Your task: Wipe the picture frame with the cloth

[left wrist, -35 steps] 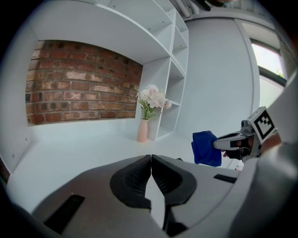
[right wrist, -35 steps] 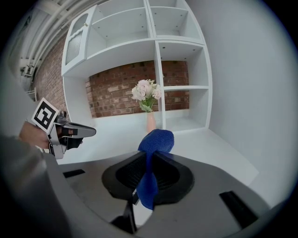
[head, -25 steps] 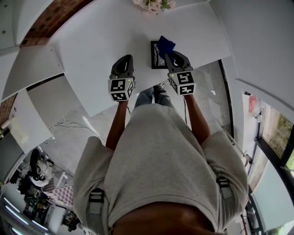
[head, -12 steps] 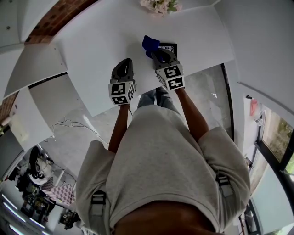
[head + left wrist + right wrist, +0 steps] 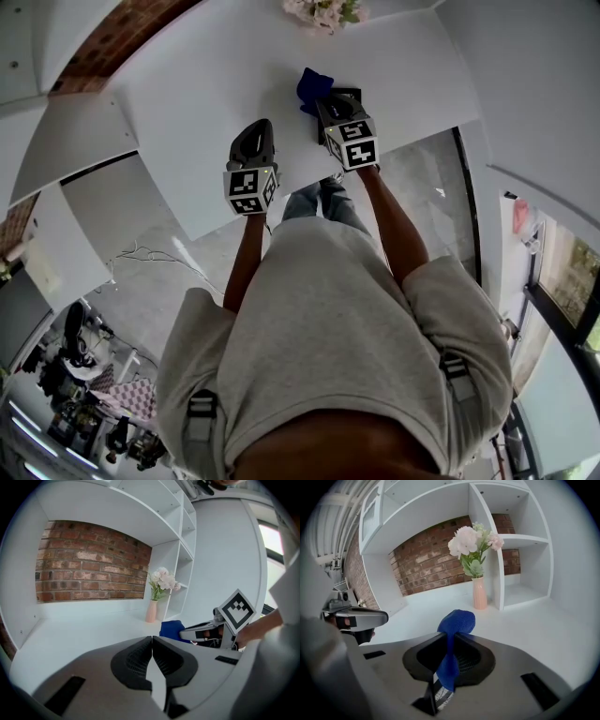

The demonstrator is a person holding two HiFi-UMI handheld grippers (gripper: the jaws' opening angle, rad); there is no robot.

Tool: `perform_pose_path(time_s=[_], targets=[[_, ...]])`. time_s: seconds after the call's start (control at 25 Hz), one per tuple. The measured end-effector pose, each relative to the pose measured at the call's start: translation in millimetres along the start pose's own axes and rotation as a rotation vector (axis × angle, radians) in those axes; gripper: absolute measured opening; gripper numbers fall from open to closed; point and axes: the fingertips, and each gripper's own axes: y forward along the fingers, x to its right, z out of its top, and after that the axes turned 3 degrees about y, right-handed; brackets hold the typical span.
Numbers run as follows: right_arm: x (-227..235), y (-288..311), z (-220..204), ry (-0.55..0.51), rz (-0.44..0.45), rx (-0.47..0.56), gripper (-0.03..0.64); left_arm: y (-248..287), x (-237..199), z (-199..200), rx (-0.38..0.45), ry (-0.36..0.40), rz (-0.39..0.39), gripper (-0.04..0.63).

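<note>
Right gripper clamps the crumpled blue cloth over the black picture frame lying on the white bench. Left gripper is closed and empty, so the unheld frame may slide when wiped.

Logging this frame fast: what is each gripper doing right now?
Left gripper: shut, empty.
Right gripper: shut on the blue cloth.

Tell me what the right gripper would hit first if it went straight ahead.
Probably the vase, slightly right of where the right gripper points; otherwise the brick wall behind. Depth is unclear.
</note>
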Motion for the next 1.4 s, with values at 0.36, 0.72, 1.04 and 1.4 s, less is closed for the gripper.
perform_pose_path(time_s=[0.36, 0.72, 1.04, 1.4], targets=[[42.2, -13.3, -16.5, 0.042, -0.094, -0.046, 0.06, 7.0, 5.2, 3.5, -0.001, 0.012, -0.024, 0.018], [84.2, -31.4, -31.7, 0.1, -0.174, -0.06, 0.06, 16.5, 18.5, 7.2, -0.002, 0.034, -0.061, 0.018], [124.1, -57.6, -46.4, 0.129, -0.246, -0.072, 0.06, 21.4, 31.5, 9.2, -0.003, 0.047, -0.085, 0.018], [152.2, -86.5, -46.9, 0.142, -0.301, -0.048, 0.06, 25.6, 42.6, 11.0, -0.002, 0.057, -0.096, 0.018]])
